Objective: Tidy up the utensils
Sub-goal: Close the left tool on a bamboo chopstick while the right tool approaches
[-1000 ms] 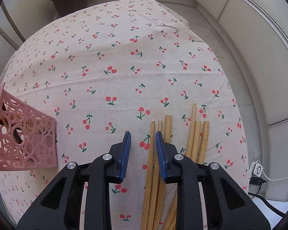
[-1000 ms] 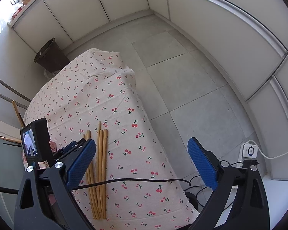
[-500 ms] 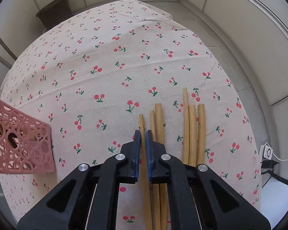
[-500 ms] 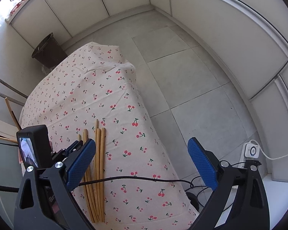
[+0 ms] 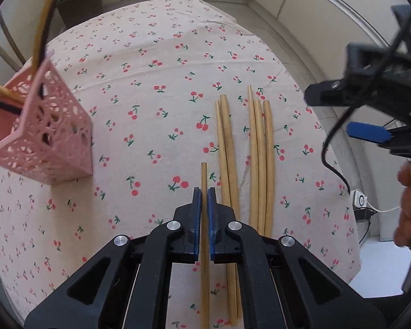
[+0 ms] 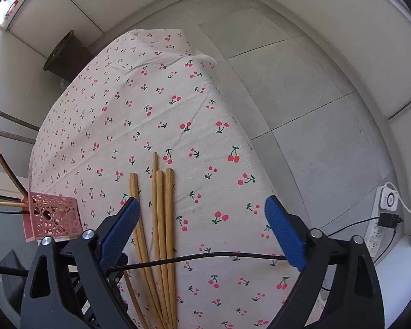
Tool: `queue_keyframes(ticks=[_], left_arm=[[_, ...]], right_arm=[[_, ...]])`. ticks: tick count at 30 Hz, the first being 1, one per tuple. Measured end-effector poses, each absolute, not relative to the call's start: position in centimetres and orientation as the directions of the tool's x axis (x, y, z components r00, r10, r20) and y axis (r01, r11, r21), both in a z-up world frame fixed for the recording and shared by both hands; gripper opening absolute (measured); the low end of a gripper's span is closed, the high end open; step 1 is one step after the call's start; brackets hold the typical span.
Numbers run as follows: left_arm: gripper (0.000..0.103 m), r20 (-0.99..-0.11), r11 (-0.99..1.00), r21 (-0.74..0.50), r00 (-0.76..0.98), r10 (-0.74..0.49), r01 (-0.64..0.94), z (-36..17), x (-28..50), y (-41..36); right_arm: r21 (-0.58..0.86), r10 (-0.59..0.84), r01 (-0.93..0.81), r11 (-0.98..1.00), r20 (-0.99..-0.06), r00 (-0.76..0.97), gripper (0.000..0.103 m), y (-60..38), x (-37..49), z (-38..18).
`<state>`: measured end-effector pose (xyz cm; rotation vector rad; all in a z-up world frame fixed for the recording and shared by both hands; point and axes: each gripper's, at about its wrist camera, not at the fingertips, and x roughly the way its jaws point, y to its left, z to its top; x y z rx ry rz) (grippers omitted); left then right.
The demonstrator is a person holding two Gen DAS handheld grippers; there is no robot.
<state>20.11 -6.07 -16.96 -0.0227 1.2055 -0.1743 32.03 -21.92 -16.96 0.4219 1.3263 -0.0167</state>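
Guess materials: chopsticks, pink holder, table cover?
Chopsticks: likely bamboo or light wood, matte tan, unpainted.
Holder: looks like moulded plastic, pink, matte, walls pierced with round cut-outs.
Cover: woven fabric, probably cotton or linen, printed with cherries; it creases and drapes over the table edge.

Loads of bare desk (image 5: 156, 41) is sitting open ahead; only the pink basket (image 5: 52, 142) is blocking the left side.
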Motion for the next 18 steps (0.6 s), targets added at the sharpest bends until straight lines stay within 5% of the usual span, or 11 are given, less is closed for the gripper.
queue_keyframes(ticks=[4,7,18], left_arm=[[0.004,-0.893,0.986,-0.123,0.422,-0.16,0.115,-12.8,17.3,-4.5],[0.004,-0.853,0.987,-0.124,0.497,-0.158,0.102,-10.0,14.8,-3.1],[0.004,-0.796,0.98,-0.16,0.571,-0.2,0.119,-6.7,11.4,-1.6]], right_arm=[[0.299,0.244,0.266,0.916,-0.944,0.221,0.052,-20.9,32.7,-18.5],[0.278,0.22,0.273,0.921,-0.949,0.226,0.041,-20.3,33.1,-19.1],[0.242,0.175,0.301,0.922,-0.956,0.234,0.04,-18.4,33.8,-20.5]])
